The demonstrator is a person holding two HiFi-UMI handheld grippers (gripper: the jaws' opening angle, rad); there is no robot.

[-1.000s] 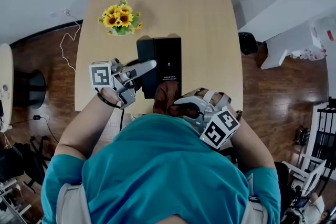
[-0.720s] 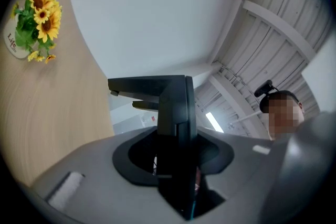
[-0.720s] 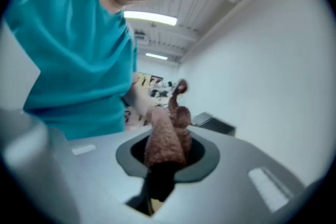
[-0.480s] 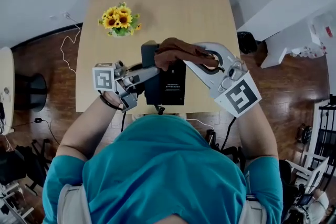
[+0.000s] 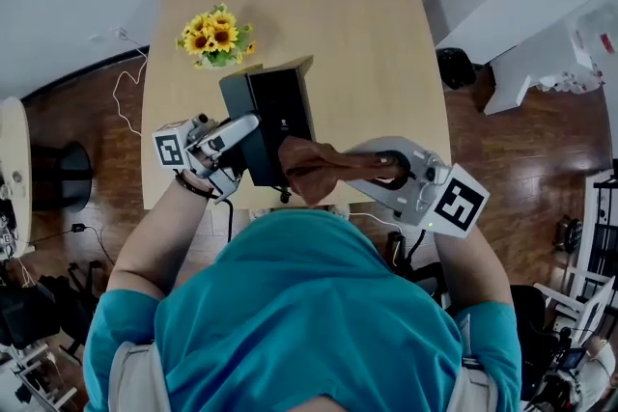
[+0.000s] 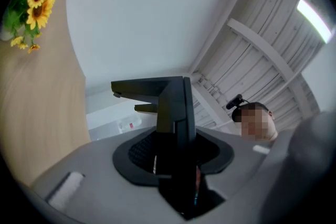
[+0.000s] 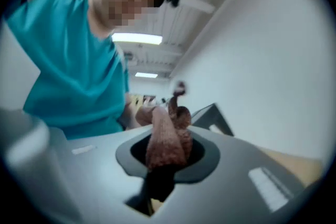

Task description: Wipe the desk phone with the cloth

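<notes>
Brown cloth [image 5: 311, 171] was clamped in our right tongs [image 5: 338, 165] against the desk phone [image 5: 280, 109], which our left tongs [image 5: 253, 124] gripped, tilted, near the surface's [image 5: 367, 34] front edge. We judged wiping under way; the next stroke needed steady contact.

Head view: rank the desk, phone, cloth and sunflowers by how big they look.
1. desk
2. phone
3. cloth and sunflowers: these look about alike, so no ranking between them.
</notes>
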